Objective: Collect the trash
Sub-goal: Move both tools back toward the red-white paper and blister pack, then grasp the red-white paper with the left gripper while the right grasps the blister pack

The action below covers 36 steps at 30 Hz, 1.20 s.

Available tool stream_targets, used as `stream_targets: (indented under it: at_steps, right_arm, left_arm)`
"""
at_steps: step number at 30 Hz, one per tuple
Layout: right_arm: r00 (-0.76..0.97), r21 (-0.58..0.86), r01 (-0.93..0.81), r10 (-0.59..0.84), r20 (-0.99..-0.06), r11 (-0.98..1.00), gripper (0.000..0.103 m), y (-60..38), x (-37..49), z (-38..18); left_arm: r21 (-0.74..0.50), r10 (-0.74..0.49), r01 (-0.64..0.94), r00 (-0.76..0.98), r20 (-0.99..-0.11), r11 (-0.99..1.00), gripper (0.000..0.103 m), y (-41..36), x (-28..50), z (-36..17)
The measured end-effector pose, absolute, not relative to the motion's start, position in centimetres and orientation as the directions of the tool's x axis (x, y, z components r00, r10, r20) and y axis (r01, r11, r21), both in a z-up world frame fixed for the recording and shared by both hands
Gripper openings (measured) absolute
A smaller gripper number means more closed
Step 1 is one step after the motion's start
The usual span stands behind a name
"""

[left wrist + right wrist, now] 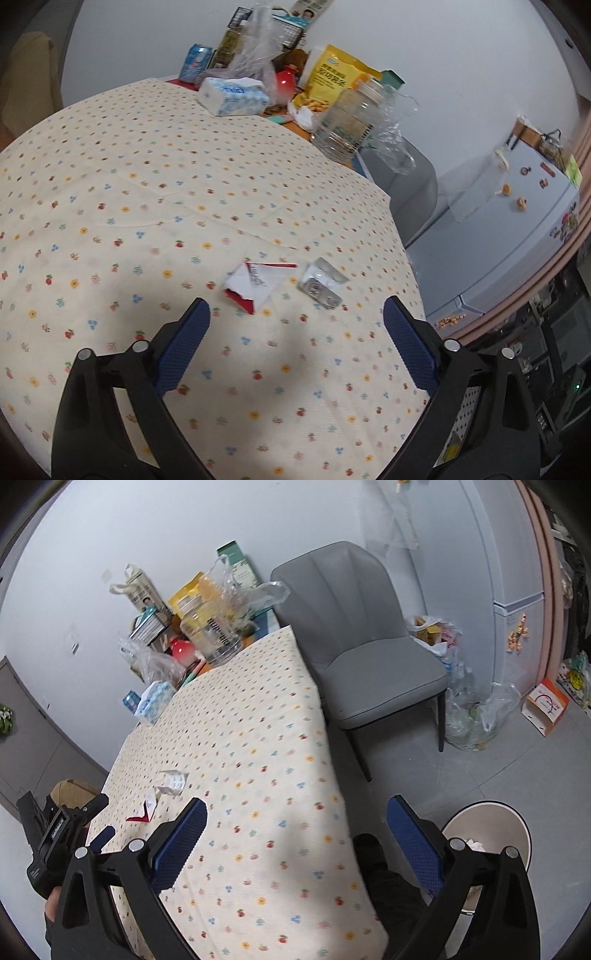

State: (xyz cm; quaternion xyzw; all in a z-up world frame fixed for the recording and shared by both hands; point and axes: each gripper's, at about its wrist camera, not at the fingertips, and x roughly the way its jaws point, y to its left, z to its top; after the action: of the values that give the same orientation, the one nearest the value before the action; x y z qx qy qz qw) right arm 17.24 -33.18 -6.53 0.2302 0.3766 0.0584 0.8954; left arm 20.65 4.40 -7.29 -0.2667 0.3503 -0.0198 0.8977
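Hovering left gripper (296,323) gaped wide, empty, just short of torn red-and-white paper wrapper (254,286) on floral tablecloth (147,206). Flat scrap risked sliding or cloth bunching (crumpled clear blister pack (322,286) just beside). Right gripper (296,823) wide, empty.

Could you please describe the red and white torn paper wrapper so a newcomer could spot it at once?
Start at the floral tablecloth. Near its right edge, ahead of the open left gripper, lies the torn red and white paper wrapper. Its neighbour, a silvery empty pill blister pack, is foil, not red-edged paper.
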Motion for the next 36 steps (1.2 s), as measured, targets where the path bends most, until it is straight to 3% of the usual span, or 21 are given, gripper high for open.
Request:
stream_targets:
  at_steps: [13, 20, 23, 25, 36]
  right_arm:
    - [0.674, 0.428, 0.012, 0.31, -0.671, 0.903, 0.095, -28.5, 18.9, -6.8]
    - [0.65, 0.402, -0.006, 0.309, -0.694, 0.916, 0.095, -26.8, 19.5, -7.4]
    - [0.642, 0.4, -0.016, 0.316, -0.698, 0.916, 0.095, -26.1, 19.9, -7.5]
    - [0.637, 0.401, -0.025, 0.324, -0.699, 0.916, 0.095, -25.4, 20.3, -7.5]
    - [0.601, 0.375, -0.117, 0.366, -0.71, 0.92, 0.094, -19.5, 23.5, -7.1]
  left_arm:
    - [-0.548, -0.248, -0.214, 0.721, -0.647, 0.809, 0.051, 7.0, 21.7, -10.7]
    - [-0.559, -0.257, -0.227, 0.71, -0.655, 0.797, 0.041, 7.1, 23.0, -11.7]
    - [-0.564, -0.254, -0.238, 0.71, -0.657, 0.79, 0.029, 7.1, 23.7, -11.9]
    - [-0.571, -0.265, -0.24, 0.703, -0.66, 0.785, 0.006, 7.2, 24.1, -12.0]
    - [-0.537, -0.183, -0.271, 0.741, -0.646, 0.799, 0.005, 9.1, 22.3, -10.3]
